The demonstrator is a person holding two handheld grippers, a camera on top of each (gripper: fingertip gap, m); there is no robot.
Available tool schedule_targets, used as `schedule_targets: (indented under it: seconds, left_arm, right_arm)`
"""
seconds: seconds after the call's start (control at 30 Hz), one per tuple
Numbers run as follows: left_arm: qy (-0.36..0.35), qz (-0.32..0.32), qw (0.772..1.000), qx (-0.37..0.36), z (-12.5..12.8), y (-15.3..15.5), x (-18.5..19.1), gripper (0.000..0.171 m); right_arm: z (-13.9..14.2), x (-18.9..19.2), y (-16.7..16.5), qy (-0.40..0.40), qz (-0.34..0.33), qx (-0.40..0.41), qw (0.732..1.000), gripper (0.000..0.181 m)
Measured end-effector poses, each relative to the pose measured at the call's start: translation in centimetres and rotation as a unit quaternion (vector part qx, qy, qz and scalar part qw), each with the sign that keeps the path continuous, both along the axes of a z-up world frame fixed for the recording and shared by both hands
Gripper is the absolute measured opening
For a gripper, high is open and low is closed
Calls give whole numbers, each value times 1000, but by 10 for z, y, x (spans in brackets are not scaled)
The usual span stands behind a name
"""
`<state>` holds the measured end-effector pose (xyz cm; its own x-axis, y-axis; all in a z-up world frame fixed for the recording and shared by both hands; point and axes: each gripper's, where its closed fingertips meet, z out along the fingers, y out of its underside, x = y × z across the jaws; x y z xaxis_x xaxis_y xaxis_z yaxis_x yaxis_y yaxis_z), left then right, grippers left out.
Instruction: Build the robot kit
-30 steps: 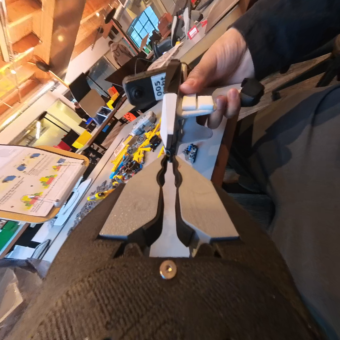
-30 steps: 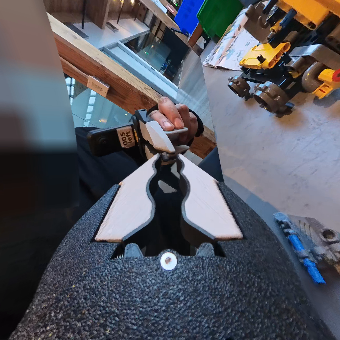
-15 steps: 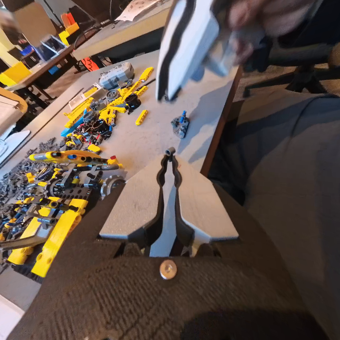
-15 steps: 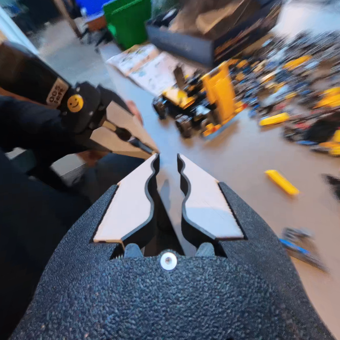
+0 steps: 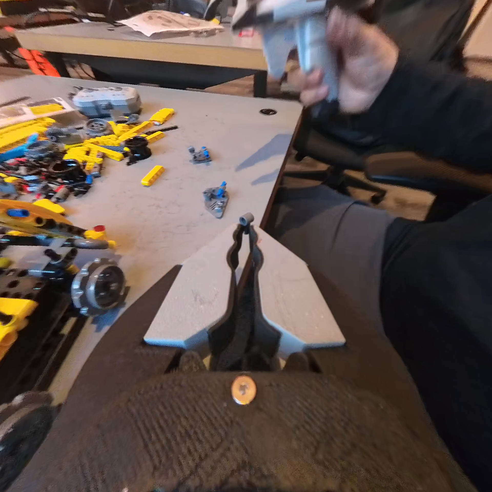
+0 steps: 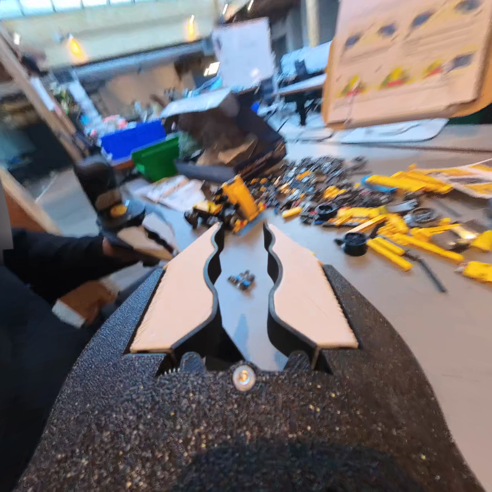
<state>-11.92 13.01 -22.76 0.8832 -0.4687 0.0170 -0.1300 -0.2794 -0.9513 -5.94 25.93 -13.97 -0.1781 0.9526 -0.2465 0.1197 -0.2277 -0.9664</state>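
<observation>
My left gripper [image 5: 245,231] is shut on a small grey connector pin [image 5: 246,220] that sticks out past its tips, above the table's near edge. A small grey and blue assembly [image 5: 216,198] lies on the grey table [image 5: 165,221] just beyond the tips; a second one [image 5: 199,155] lies farther off. My right gripper [image 6: 242,229] is open and empty, raised over the table, with a grey and blue assembly [image 6: 241,279] showing in the gap between its fingers. In the left wrist view the right gripper [image 5: 292,34] is blurred at the top right, in a hand.
A partly built yellow and black vehicle [image 6: 229,206] with a grey wheel [image 5: 98,286] stands on the table. Loose yellow beams [image 6: 399,239] and dark parts are spread about. A black box [image 6: 226,133], a green bin [image 6: 157,157] and an upright instruction board [image 6: 404,58] stand behind. The tips of one gripper are about 15 cm away from the tips of the other.
Both grippers have swung apart from facing each other and now look over the table. The right gripper has opened wider. The left stays shut on the grey pin.
</observation>
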Motion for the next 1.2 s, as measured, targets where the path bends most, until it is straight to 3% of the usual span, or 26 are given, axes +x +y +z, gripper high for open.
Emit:
schedule_targets:
  seconds: [0.2,0.33,0.47,0.57,0.8,1.2]
  left_arm:
    - [-49,-40,998,-30,0,-5,15,3]
    - [-106,-151,978,-102,-9,-26,48,3]
    - [-114,-228,956,-143,-17,-47,66,3]
    - [-105,-265,947,-148,-17,-58,76,3]
    - [-112,-293,938,-148,-12,-67,82,3]
    - [-108,-282,940,-161,-17,-65,82,3]
  right_arm:
    - [-49,-15,-88,-86,158,108,978,29]
    - [-72,-11,-138,-121,271,197,934,31]
    - [-75,4,-182,-128,387,218,887,27]
    - [-85,6,-192,-148,408,255,864,27]
    - [-92,11,-200,-162,430,279,843,15]
    - [-99,11,-197,-167,416,298,843,8]
